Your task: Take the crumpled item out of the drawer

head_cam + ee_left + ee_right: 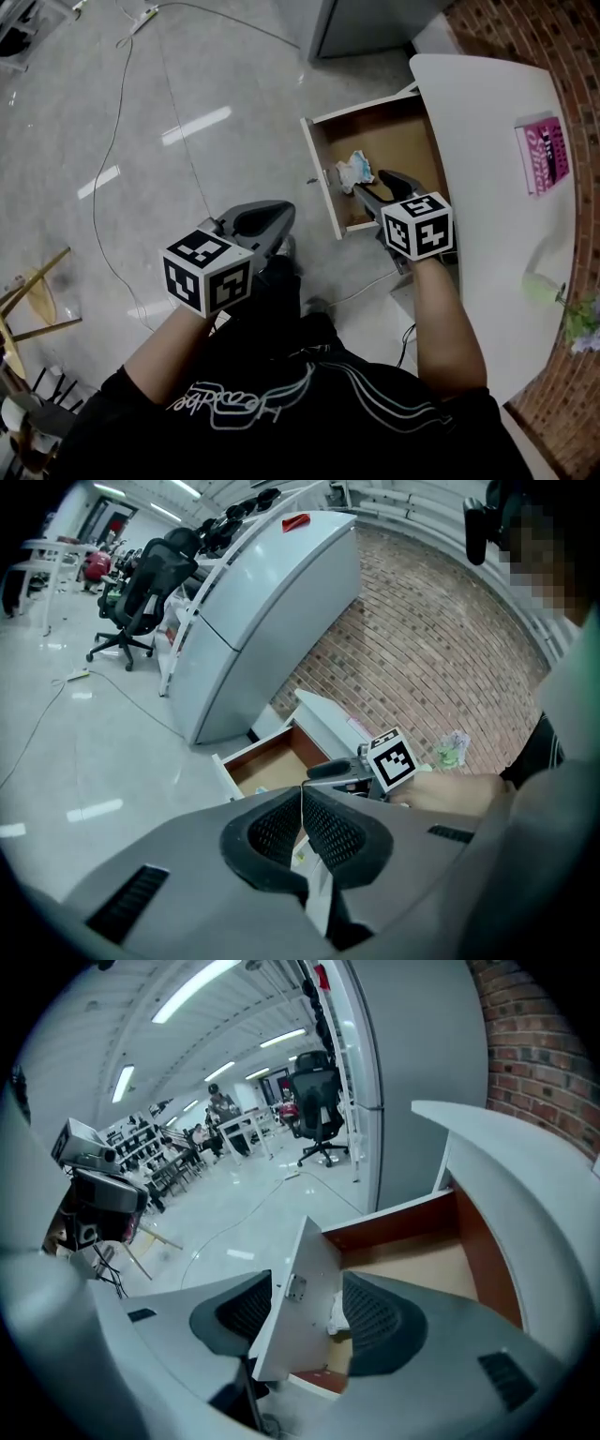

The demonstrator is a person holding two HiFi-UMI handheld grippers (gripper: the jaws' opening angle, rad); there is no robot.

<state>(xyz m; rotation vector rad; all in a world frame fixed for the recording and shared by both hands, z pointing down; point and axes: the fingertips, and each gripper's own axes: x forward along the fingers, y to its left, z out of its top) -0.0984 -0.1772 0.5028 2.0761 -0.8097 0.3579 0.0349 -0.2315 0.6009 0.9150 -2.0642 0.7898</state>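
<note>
Gaping: right tool | pressed together: left tool | crumpled white wad, brown drawer

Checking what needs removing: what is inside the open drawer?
A crumpled white-and-blue item lies on the brown bottom of the drawer, near its front panel. In the head view the right gripper covers the near corner, so that part is hidden.

glossy grey floor | red brick wall | ceiling strip lights
</note>
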